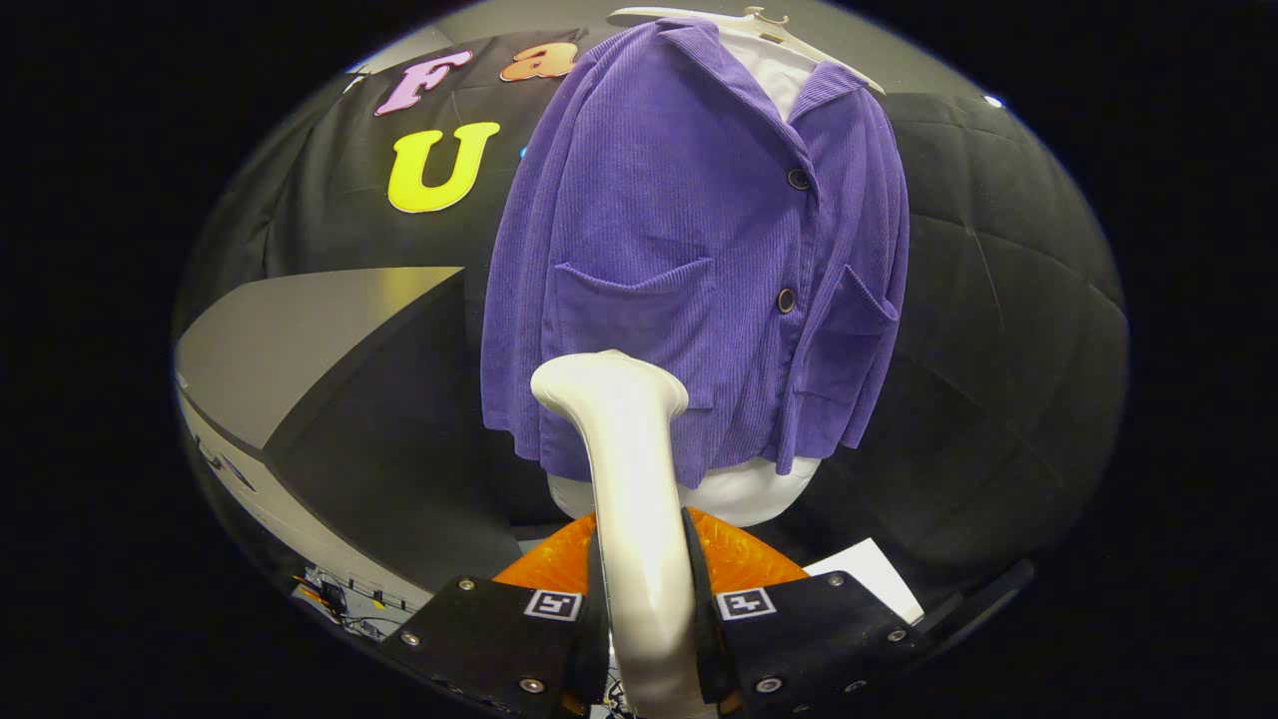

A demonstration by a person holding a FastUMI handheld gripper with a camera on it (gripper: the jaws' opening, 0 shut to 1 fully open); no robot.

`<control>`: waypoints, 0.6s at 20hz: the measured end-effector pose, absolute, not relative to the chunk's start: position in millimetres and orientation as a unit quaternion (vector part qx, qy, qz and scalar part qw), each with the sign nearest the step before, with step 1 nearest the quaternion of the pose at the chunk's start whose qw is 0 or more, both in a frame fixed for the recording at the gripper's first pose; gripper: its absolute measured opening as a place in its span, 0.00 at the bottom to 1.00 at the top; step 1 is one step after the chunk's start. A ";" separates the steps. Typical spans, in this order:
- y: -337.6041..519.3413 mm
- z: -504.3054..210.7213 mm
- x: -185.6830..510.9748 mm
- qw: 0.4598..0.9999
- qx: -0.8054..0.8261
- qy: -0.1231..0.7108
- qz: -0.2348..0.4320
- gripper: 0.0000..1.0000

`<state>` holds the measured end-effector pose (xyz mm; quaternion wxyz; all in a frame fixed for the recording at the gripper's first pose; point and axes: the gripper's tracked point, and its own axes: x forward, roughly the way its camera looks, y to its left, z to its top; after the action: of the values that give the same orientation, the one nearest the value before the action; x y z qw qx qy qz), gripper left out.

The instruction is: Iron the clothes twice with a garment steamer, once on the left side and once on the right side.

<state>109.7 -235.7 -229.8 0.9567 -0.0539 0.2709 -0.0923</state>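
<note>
A purple corduroy jacket (689, 260) hangs on a white hanger (749, 25) over a white shirt (769, 65), whose hem shows below the jacket. My gripper (644, 589) is shut on the handle of a white garment steamer (624, 449). The handle rises straight up between my fingers. Its head sits in front of the jacket's lower hem, just under the pocket on the left side. Whether the head touches the cloth I cannot tell. The jacket has two dark buttons and two patch pockets.
A grey table (300, 340) with a dark side panel stands to the left of the jacket. An orange object (739, 554) lies low behind my fingers. A white sheet (879, 579) lies to its right. Black cloth walls close the booth behind.
</note>
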 end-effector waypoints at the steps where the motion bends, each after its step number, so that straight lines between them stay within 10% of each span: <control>1: -234.6 -226.9 108.8 0.958 -0.051 0.267 -0.092 0.35; 12: -217.1 -249.8 96.4 0.953 -0.053 0.287 -0.076 0.35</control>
<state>96.4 -217.1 -249.8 0.9535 -0.0533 0.2869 -0.0759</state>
